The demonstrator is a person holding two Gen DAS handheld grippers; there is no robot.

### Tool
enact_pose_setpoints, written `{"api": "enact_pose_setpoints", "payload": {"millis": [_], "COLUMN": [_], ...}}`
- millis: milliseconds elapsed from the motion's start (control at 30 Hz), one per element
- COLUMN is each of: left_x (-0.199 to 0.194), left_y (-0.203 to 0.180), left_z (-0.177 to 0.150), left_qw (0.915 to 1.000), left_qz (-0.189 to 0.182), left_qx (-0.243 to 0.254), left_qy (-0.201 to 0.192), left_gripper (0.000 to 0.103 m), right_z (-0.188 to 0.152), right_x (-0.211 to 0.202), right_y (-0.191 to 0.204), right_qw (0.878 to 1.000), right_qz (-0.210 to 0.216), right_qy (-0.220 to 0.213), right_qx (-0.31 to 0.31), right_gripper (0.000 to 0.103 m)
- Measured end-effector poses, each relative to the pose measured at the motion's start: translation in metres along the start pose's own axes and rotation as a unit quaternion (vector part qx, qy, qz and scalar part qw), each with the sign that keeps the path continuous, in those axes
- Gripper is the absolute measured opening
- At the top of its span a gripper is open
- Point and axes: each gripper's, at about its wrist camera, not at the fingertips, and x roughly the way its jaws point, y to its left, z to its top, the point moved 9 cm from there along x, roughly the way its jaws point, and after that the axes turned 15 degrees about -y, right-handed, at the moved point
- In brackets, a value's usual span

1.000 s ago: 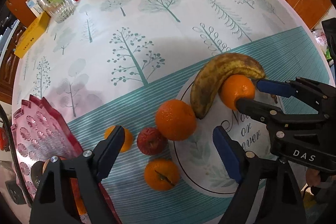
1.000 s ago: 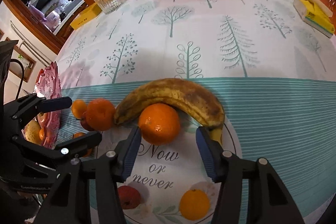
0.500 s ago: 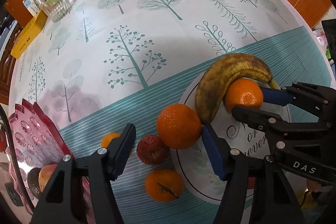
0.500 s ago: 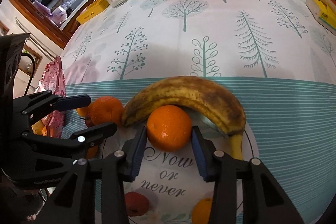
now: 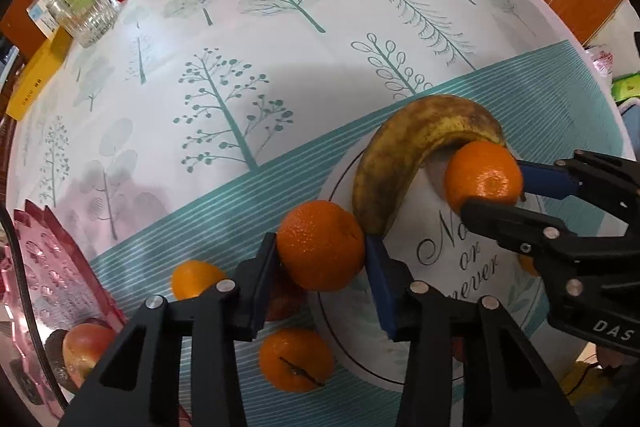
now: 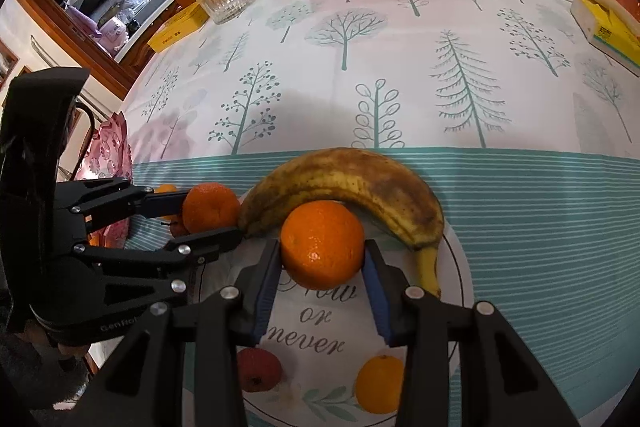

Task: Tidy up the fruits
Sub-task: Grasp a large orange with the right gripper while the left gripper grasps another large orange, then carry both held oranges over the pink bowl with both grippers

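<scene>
Orange (image 5: pixel 320 245) pinched in left hand-held gripper (image 5: pixel 320 263)

A red fruit (image 5: pixel 282 301) lay mostly hidden behind the left claw (image 5: pixel 320 267) and the orange it clamped. In the right wrist view the plate (image 6: pixel 460 267) ran off the bottom edge behind the right claw (image 6: pixel 322 269). The pink tray (image 5: pixel 48 267) was cut by the left edge, its fruits blurred.

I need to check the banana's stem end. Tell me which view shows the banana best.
The right wrist view: the whole banana shows there, its yellow stem included, arching over the orange on the plate. The left wrist view foreshortens it and its stem end is not seen.
</scene>
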Motion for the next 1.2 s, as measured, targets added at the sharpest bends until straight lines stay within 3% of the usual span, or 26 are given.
{"api": "enact_pose_setpoints", "payload": {"millis": [300, 633, 900, 1200], "left_x": [-0.022, -0.080, -0.141, -0.198], "left_y": [-0.001, 0.003, 0.019, 0.065], "left_z": [0.002, 0.001, -0.016, -0.037], "left_qw": [0.9996, 0.9979, 0.9944, 0.9882], "left_qz": [-0.004, 0.009, 0.021, 0.032], "left_qx": [-0.023, -0.048, -0.072, -0.109], "left_qy": [-0.017, -0.043, -0.074, -0.103], "left_gripper": [0.041, 0.041, 0.041, 0.041], "right_z": [-0.001, -0.007, -0.007, 0.007], "right_x": [-0.021, -0.055, -0.081, -0.098], "right_y": [0.008, 0.031, 0.073, 0.140], "right_qw": [1.000, 0.999, 0.997, 0.991], "right_qz": [-0.007, -0.011, -0.004, 0.020], "right_qy": [-0.016, -0.037, -0.055, -0.078], "right_qx": [-0.004, -0.023, -0.056, -0.105], "right_gripper": [0.041, 0.041, 0.041, 0.041]}}
